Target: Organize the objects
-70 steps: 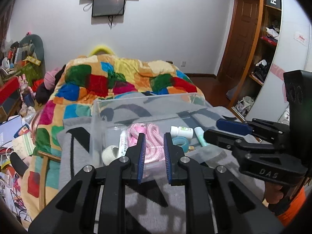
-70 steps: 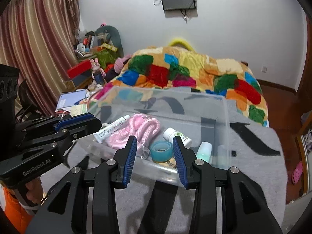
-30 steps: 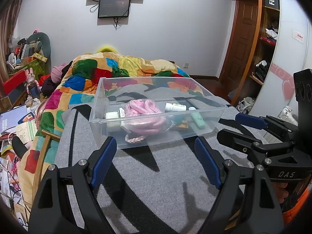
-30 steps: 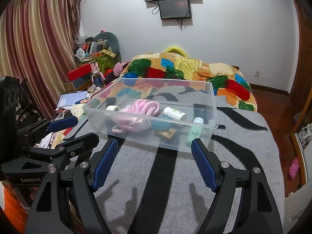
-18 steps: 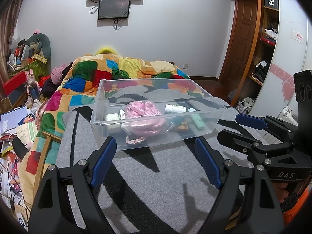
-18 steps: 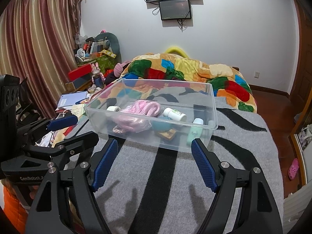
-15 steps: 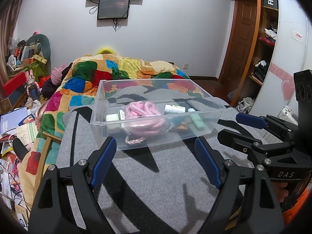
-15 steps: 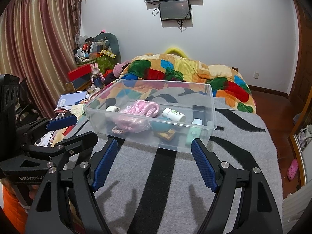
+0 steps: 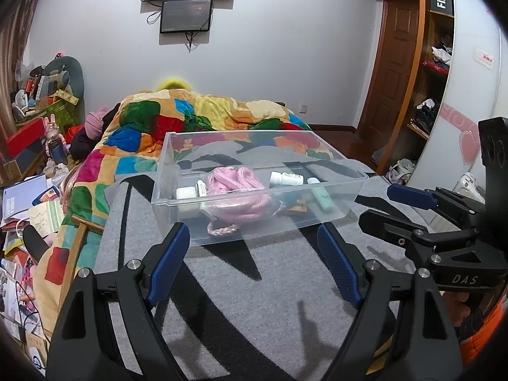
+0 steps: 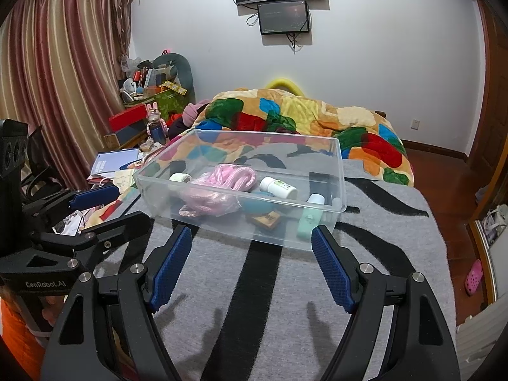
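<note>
A grey blanket (image 10: 365, 254) with black stripes covers the bed; 1 clear plastic bin (image 10: 338, 171) sits on it at 12 o'clock, a patchwork quilt (image 10: 317, 120) lying beyond.

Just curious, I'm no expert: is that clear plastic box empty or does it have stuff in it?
Not empty. The clear box holds pink rope, a white bottle and other small items.

clear glossy plastic bin (image 9: 254, 222), fuzzy blanket (image 9: 254, 301)

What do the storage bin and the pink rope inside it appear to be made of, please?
The storage bin looks like clear, glossy rigid plastic: the blanket's stripes and the contents show straight through its walls. The pink rope appears to be braided fabric cord, probably cotton or synthetic, with a matte woven texture.
</note>
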The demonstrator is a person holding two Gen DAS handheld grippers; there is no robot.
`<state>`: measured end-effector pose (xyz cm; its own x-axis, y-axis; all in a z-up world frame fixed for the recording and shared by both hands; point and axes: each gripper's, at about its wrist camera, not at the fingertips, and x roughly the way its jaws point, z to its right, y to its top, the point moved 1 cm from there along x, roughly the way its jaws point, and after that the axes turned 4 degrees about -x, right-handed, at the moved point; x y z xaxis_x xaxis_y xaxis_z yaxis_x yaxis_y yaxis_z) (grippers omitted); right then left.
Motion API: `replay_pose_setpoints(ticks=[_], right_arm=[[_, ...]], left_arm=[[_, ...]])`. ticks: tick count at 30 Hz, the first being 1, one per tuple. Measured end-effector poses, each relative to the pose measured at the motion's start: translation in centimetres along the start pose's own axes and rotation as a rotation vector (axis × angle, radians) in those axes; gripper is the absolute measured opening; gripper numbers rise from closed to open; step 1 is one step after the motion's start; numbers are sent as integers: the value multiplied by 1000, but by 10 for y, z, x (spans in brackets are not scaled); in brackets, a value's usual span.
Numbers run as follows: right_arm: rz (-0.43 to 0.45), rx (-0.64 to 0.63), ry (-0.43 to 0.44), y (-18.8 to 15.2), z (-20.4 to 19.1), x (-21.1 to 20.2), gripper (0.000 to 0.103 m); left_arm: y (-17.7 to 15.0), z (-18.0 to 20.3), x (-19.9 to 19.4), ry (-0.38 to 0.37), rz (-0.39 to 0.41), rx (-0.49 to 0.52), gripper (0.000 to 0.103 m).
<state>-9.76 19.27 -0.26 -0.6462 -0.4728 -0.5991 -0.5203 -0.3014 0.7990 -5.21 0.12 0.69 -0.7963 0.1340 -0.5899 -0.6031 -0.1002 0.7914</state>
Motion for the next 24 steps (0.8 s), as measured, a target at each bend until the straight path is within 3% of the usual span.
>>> replay_pose_setpoints(ticks=[24], right_arm=[[-3, 7, -2, -1, 5, 1, 78]], left_arm=[[-1, 1, -1, 1, 4, -4, 83]])
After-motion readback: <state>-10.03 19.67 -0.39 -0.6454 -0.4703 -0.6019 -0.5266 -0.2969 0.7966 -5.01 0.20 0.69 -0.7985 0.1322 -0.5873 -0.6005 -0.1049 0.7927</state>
